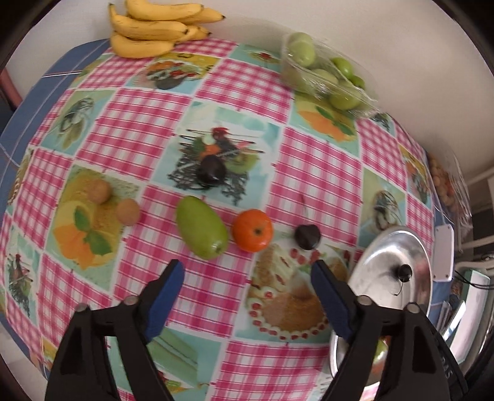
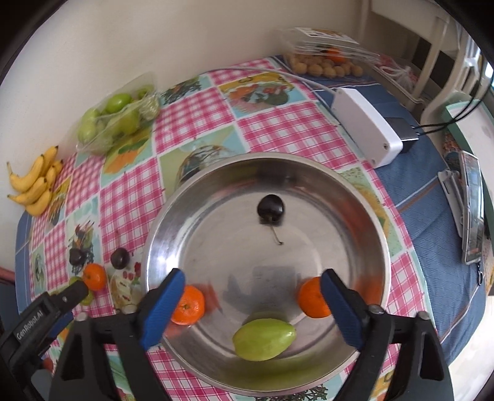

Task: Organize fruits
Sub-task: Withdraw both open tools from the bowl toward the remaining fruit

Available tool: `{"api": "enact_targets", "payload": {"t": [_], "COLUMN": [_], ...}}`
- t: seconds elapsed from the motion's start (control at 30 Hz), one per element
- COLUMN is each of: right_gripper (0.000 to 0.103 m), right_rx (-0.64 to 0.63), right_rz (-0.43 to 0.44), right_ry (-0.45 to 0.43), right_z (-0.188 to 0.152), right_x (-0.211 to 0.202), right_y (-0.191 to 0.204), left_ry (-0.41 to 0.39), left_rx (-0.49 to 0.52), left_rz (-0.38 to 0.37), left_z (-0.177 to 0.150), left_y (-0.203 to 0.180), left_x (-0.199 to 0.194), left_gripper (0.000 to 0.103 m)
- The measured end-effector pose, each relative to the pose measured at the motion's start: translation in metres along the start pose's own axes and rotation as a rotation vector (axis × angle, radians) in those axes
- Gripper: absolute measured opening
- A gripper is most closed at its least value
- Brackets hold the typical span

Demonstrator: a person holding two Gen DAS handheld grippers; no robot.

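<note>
In the left wrist view my left gripper [image 1: 247,274] is open and empty above the checked tablecloth. Just beyond it lie a green mango [image 1: 200,231], a tangerine [image 1: 252,230] and a dark cherry [image 1: 306,237]; another dark cherry [image 1: 211,173] and two brown round fruits [image 1: 127,211] lie farther off. In the right wrist view my right gripper [image 2: 253,288] is open and empty above the steel bowl [image 2: 364,197]. The bowl holds a cherry [image 2: 270,207], two tangerines [image 2: 187,305] and a green mango [image 2: 264,339].
Bananas [image 1: 154,27] and a wrapped tray of green fruits [image 1: 324,74] sit at the table's far edge by the wall. A white box [image 2: 367,126], a phone [image 2: 472,209] and a pack of small brown fruits [image 2: 324,66] lie right of the bowl. The left gripper's finger [image 2: 74,291] shows left of the bowl.
</note>
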State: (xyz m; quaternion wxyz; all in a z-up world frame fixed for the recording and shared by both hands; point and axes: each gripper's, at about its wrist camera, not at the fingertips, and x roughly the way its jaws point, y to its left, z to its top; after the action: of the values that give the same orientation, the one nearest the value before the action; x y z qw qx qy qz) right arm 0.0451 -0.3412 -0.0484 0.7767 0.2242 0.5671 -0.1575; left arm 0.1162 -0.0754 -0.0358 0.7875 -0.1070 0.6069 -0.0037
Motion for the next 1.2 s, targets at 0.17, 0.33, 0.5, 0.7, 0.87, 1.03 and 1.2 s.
{"api": "enact_targets", "payload": {"t": [0.17, 0.33, 0.5, 0.7, 0.87, 1.03, 1.2], "right_gripper": [0.103, 0.103, 0.103, 0.103, 0.103, 0.103, 0.103], "right_rx": [-0.033, -0.062, -0.099, -0.124, -0.113, -0.121, -0.135], "right_rz": [0.004, 0.026, 0.034, 0.055, 0.078, 0.086, 0.07], "right_ry": [-0.006, -0.012, -0.025, -0.04, -0.033, -0.045, -0.055], "right_z": [-0.001, -0.003, -0.006, -0.009, -0.011, -0.012, -0.013], "right_x": [0.001, 0.001, 0.001, 0.001, 0.005, 0.005, 0.005], "right_y": [0.008, 0.015, 0.025, 0.034, 0.036, 0.041, 0.046], "left_ry": [-0.031, -0.069, -0.088, -0.118, -0.11, -0.115, -0.144], "left_rx": [-0.006, -0.002, 0.002, -0.001, -0.005, -0.054, -0.082], "left_rz": [0.034, 0.071, 0.077, 0.047, 0.023, 0.008, 0.054], "left_z": [0.001, 0.005, 0.007, 0.01, 0.011, 0.014, 0.019], "left_y": [0.008, 0.015, 0.018, 0.022, 0.024, 0.038, 0.056], "left_x": [-0.005, -0.011, -0.014, -0.018, -0.015, -0.015, -0.019], "left_gripper": [0.091, 0.098, 0.098, 0.098, 0.098, 0.098, 0.098]}}
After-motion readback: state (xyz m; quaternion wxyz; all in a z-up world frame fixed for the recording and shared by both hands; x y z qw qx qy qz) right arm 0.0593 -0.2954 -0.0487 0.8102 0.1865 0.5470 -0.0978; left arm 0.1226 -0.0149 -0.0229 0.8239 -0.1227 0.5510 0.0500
